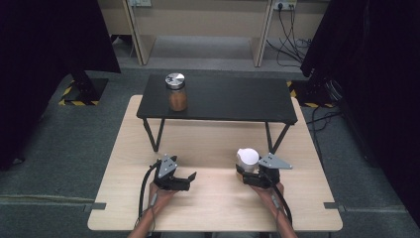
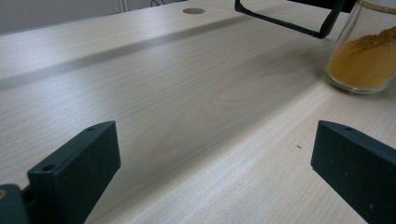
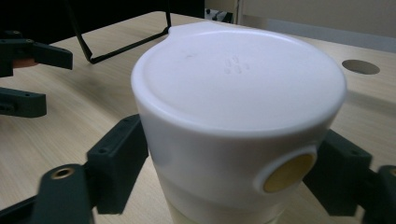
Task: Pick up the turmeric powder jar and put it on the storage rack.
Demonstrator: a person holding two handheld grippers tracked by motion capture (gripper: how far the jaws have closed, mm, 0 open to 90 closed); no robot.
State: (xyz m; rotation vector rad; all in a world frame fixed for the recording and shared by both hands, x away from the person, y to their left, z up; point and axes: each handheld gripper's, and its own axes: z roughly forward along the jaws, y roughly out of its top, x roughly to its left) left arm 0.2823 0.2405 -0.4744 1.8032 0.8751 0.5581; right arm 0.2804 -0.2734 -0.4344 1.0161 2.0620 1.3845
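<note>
I have the right gripper (image 1: 253, 171) clamped on a white-lidded jar (image 1: 247, 159) near the front right of the light wooden table (image 1: 213, 208). In the right gripper view the two black jaws press against opposite sides of the white-lidded jar (image 3: 238, 126), just below its flat cap, and a round yellow spot shows on the cap's side near the right-hand jaw. The lower part of the jar is blurred there, so I can only say it looks pale and possibly see-through.

My left gripper (image 1: 185, 178) rests low over the table at the front left, well apart from the jar, with its jaws spread and nothing between them. In the left gripper view both black jaws stand wide at the bottom corners over bare wood, and the glass base of the jar (image 2: 364, 56), holding orange-brown powder, sits at the upper right beside a leg of the black shelf (image 2: 289, 23).

The black shelf (image 1: 223, 101) stands across the far half of the table. On its left end stands a second jar (image 1: 176, 92), upright, with a silver lid and brown contents.
</note>
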